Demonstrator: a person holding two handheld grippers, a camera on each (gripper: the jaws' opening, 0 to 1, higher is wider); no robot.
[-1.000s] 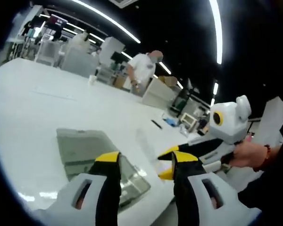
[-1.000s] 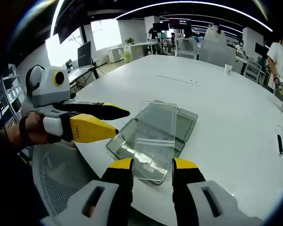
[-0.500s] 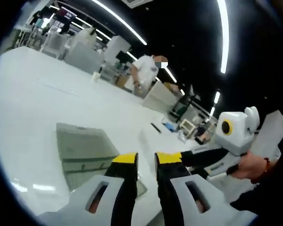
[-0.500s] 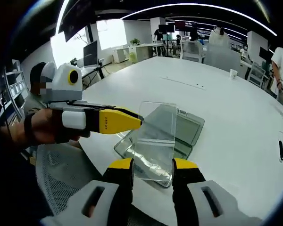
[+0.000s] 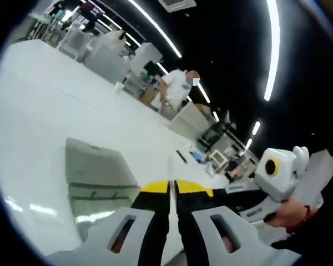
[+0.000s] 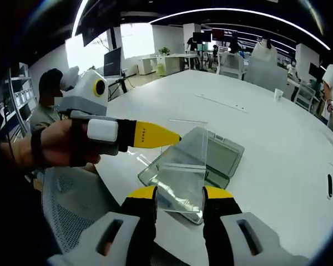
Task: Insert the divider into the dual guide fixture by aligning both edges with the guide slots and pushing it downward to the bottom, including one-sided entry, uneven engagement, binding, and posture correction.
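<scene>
In the right gripper view, my right gripper (image 6: 180, 194) is shut on the lower end of a clear plastic divider (image 6: 180, 166), held upright above the table. Behind it the grey-green see-through guide fixture (image 6: 225, 158) lies flat on the white table. My left gripper (image 6: 175, 137) comes in from the left, its yellow tips pinched on the divider's upper left edge. In the left gripper view, my left gripper (image 5: 172, 187) has its jaws almost together on the thin edge-on divider (image 5: 169, 166), the fixture (image 5: 94, 172) lies to the left, and the right gripper (image 5: 238, 194) is at the right.
The white table (image 6: 266, 127) stretches far back, with a paper cup (image 6: 277, 94) on it. A mesh chair (image 6: 72, 205) stands at the near table edge and a person (image 6: 47, 105) sits at the left. Another person in white (image 5: 177, 91) stands across the room.
My left gripper's jaws went from wide open to shut as it moved in onto the divider's upper left edge. The right gripper kept its hold on the divider.
</scene>
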